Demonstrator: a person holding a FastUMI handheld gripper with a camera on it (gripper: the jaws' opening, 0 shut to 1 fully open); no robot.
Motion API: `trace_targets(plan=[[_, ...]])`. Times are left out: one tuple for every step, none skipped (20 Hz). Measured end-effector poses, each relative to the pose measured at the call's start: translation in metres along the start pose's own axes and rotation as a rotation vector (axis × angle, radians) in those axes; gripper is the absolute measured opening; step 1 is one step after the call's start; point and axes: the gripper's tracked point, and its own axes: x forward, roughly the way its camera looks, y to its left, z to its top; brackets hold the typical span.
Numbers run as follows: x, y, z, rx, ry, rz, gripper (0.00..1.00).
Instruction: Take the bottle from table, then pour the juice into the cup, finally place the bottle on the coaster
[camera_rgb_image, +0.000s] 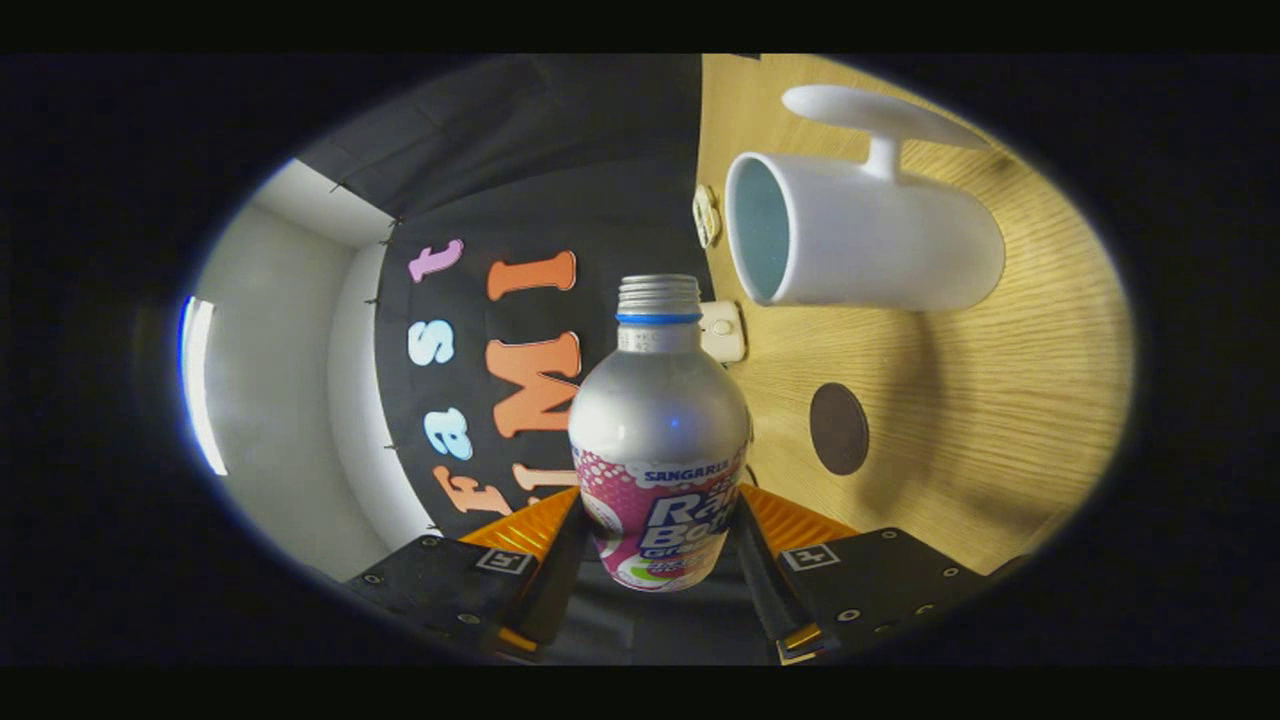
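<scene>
A silver aluminium bottle (658, 420) with a pink label, a blue neck ring and a bare threaded mouth sits between my fingers. My gripper (655, 525) is shut on its lower body, one finger pressing on each side. The whole scene is rolled about a quarter turn, so the bottle lies roughly level with the wooden table (960, 430). A white cup (870, 245) with a handle stands on the table beyond the bottle, its pale blue inside showing. The bottle's mouth is near the cup's rim, apart from it. A dark round coaster (838, 428) lies on the table beside the cup.
Two small white fittings (722, 331) (706, 214) sit at the table's far edge against the black cloth wall. A white wall with a bright light strip (200, 385) stands beyond the cloth.
</scene>
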Motion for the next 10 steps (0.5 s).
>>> trace_targets(plan=[[0.001, 0.0, 0.0, 0.011, -0.003, -0.001, 0.75], [0.0, 0.001, 0.001, 0.025, -0.006, 0.0, 0.75], [0.0, 0.002, 0.003, 0.042, -0.012, 0.005, 0.75], [-0.001, 0.003, 0.005, 0.06, -0.017, 0.01, 0.75], [-0.001, 0.003, 0.006, 0.076, -0.022, 0.015, 0.75], [-0.002, 0.004, 0.007, 0.088, -0.027, 0.015, 0.75], [-0.003, 0.003, 0.009, 0.097, -0.03, 0.015, 0.75], [-0.003, 0.004, 0.01, 0.104, -0.033, 0.013, 0.75], [-0.003, 0.004, 0.011, 0.113, -0.036, 0.011, 0.75], [-0.002, 0.002, 0.013, 0.122, -0.038, 0.009, 0.75]])
